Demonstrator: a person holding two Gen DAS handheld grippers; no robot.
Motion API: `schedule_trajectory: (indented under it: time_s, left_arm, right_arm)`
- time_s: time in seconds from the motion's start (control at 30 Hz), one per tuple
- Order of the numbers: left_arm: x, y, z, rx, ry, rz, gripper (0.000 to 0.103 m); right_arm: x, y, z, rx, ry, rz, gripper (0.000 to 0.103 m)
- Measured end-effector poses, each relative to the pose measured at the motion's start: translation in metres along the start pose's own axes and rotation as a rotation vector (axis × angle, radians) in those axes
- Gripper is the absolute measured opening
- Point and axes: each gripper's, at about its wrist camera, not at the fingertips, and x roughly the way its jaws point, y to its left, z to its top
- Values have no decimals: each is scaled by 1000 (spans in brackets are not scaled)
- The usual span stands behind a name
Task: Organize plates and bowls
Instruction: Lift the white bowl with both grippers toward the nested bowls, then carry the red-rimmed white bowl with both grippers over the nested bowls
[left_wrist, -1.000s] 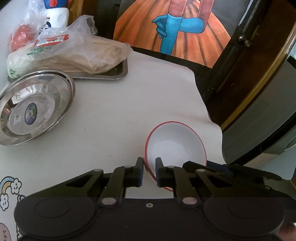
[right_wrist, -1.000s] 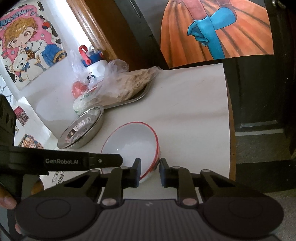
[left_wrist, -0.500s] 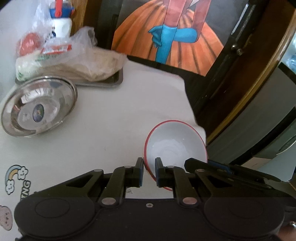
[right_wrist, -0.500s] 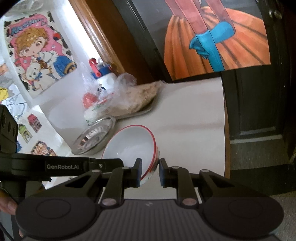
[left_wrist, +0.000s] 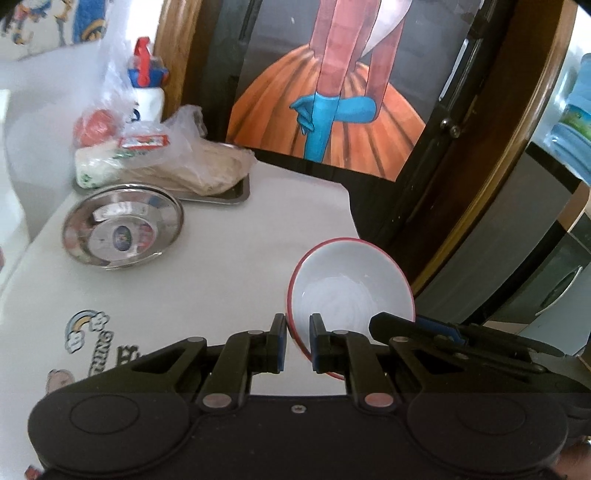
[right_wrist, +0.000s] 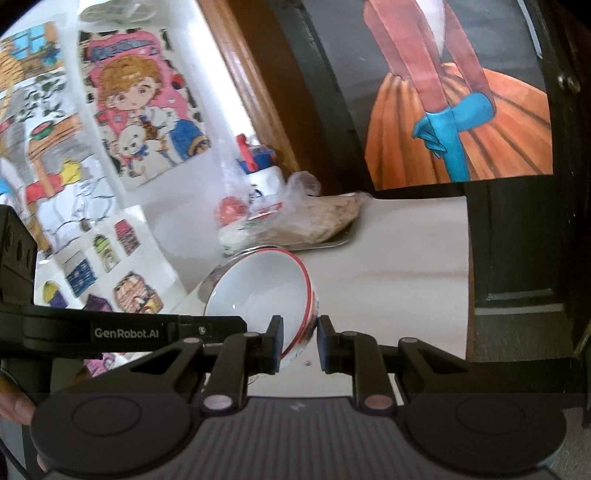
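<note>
A white bowl with a red rim is held up above the white table by both grippers. My left gripper is shut on the bowl's near rim. My right gripper is shut on the opposite rim of the same bowl, which tilts toward its camera. A shiny steel plate lies on the table to the left, well away from the bowl. In the right wrist view the bowl hides most of the steel plate.
A steel tray with plastic bags of food stands behind the steel plate, with a white bottle at the back. A dark door with an orange-skirt poster is behind the table. Stickers cover the left wall.
Both grippers have lifted the bowl higher off the table, and both views now look further up toward the wall and door. The steel plate has not moved.
</note>
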Motion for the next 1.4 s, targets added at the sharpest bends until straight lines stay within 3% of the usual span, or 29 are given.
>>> schedule_trajectory:
  time_s: [0.57,0.93,1.4]
  left_arm:
    - [-69,19,-49,-38,-17,71,13]
    - [-67,33,-80,-72,54,95,13]
    - [-49,43,-89,-87,134,129,14]
  right_arm:
    - [-19,51,-31,-63,66,85,21]
    - [-11,63,-55,-99,154,86,21]
    - [10,62,-64,-110,241,72,22]
